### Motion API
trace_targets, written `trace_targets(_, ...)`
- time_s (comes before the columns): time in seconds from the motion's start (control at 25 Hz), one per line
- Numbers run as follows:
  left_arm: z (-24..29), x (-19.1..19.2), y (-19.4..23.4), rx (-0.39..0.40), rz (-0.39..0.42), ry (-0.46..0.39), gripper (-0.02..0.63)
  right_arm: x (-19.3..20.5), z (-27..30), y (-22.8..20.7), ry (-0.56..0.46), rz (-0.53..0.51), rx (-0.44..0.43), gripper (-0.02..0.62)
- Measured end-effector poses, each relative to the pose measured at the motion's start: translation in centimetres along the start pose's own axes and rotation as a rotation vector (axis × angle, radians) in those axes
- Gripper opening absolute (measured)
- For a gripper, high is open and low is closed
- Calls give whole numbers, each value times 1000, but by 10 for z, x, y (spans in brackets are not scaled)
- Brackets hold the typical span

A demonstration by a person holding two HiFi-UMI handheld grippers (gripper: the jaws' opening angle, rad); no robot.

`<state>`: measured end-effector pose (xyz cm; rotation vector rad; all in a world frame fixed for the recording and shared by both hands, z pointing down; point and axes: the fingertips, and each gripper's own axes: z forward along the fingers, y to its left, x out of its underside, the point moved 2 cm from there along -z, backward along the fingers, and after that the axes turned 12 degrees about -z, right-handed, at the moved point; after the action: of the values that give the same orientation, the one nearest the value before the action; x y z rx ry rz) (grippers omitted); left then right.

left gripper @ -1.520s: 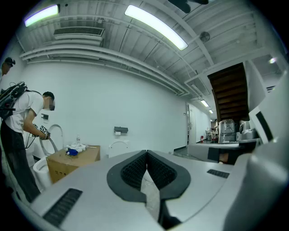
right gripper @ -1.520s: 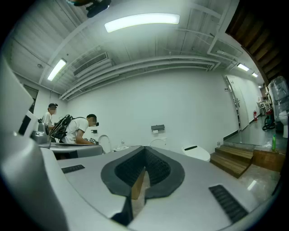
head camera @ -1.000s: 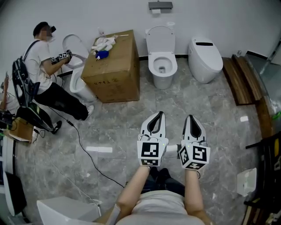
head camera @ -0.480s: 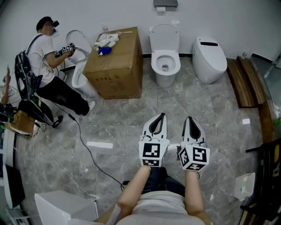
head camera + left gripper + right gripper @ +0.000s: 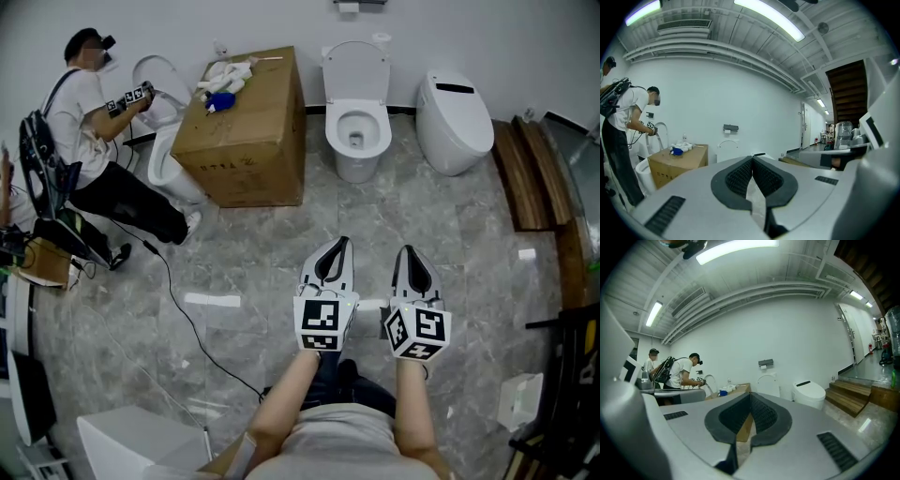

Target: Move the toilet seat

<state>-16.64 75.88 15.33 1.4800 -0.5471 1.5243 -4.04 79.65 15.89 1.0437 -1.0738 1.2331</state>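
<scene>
A white toilet (image 5: 356, 131) stands against the far wall with its seat and lid (image 5: 355, 67) raised upright. Both my grippers hover side by side over the marble floor, well short of it, pointing toward it. The left gripper (image 5: 337, 245) is shut with nothing in it, and so is the right gripper (image 5: 411, 251). In the left gripper view the shut jaws (image 5: 752, 159) partly cover the raised lid (image 5: 727, 149). In the right gripper view the lid (image 5: 768, 384) rises just beyond the shut tips (image 5: 750, 396).
A closed one-piece toilet (image 5: 456, 120) sits right of the target, with wooden steps (image 5: 525, 173) beyond it. A large cardboard box (image 5: 246, 131) stands to the left. A person (image 5: 89, 141) works with grippers at another toilet (image 5: 164, 159); a cable (image 5: 178, 309) crosses the floor.
The head view has shifted, so the box and toilets appear slightly farther right and larger. Both grippers stay shut and hold the same place in the picture.
</scene>
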Motion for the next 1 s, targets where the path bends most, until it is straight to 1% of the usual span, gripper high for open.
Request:
trace_targets(0.24, 52, -23, 38, 11, 2, 9, 15, -15, 71, 3, 3, 12, 16, 17)
trace_targets(0.48, 97, -49, 78, 28, -6, -1, 15, -42, 126, 11, -34, -18, 47, 17)
trace_targets(0.72, 133, -66, 101, 48, -12, -5, 15, -51, 165, 11, -34, -5, 72, 17)
trace_targets(1.0, 164, -64, 113, 42, -33, 14, 15, -45, 192, -2, -4, 8, 81, 16)
